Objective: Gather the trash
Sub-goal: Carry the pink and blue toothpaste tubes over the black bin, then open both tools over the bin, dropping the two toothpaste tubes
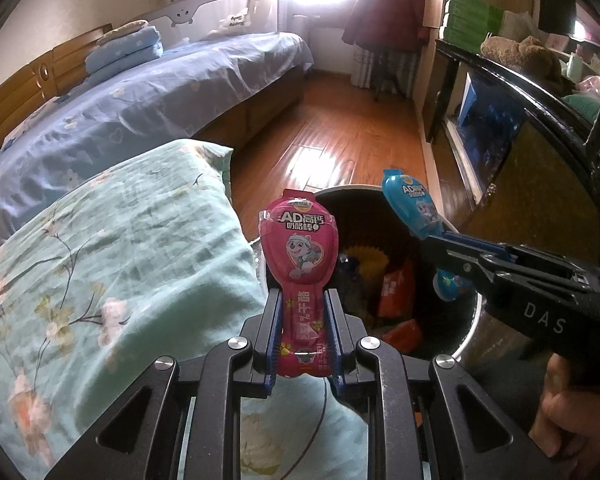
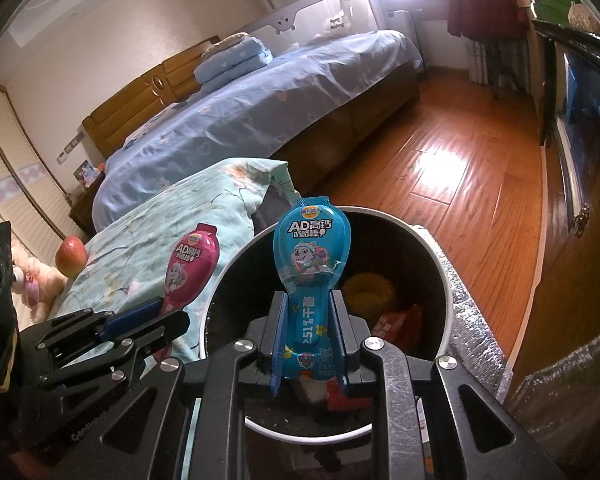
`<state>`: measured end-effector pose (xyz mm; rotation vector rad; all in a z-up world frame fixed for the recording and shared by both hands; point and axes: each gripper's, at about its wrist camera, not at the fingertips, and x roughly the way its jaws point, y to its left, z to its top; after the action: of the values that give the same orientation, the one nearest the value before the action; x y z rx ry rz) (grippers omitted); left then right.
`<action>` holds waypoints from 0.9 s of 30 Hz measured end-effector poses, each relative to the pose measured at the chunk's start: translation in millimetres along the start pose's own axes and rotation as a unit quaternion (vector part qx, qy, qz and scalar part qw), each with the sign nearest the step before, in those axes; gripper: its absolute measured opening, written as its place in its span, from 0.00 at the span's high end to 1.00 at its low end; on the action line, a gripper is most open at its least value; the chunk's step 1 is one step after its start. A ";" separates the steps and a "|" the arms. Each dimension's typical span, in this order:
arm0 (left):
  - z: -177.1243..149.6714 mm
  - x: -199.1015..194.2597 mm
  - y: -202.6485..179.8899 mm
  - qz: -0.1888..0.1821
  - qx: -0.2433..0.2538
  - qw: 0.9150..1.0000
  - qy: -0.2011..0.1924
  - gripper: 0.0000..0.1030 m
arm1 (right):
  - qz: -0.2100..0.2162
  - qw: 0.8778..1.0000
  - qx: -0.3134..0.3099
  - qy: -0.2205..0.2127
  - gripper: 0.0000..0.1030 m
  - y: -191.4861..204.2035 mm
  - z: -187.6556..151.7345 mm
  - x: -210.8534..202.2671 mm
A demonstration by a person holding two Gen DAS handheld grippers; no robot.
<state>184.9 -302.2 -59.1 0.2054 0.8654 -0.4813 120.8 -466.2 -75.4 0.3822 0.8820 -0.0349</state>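
Note:
My left gripper point(image 1: 303, 300) is shut on a pink spoon-shaped snack wrapper point(image 1: 298, 246), which stands upright between the blue pads, above the edge of the floral cushion and beside the bin's near rim. My right gripper point(image 2: 310, 302) is shut on a matching blue wrapper point(image 2: 312, 244), held upright over the open mouth of the round bin point(image 2: 446, 280). In the left wrist view the right gripper point(image 1: 432, 236) reaches in from the right with the blue wrapper point(image 1: 410, 204) over the bin point(image 1: 474, 320). The right wrist view shows the left gripper point(image 2: 180, 312) and its pink wrapper point(image 2: 192, 268) at the left.
The bin holds a yellow item point(image 2: 370, 290) and orange packets point(image 1: 396, 292). A light-green floral cushion point(image 1: 120, 260) lies left of the bin, with an apple point(image 2: 71, 256) and a plush toy point(image 2: 32, 280) on it. A blue bed point(image 1: 140, 100), wooden floor point(image 1: 340, 132) and dark cabinet point(image 1: 520, 140) surround.

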 end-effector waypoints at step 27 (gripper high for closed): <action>11.6 18.6 -6.0 -0.002 0.004 1.000 0.013 0.81 | -0.001 1.000 0.016 0.012 0.80 -15.4 5.2 10.4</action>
<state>200.0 -317.6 -65.9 0.2171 0.8900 -0.4863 128.5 -481.0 -85.0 0.4125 0.9057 -0.0466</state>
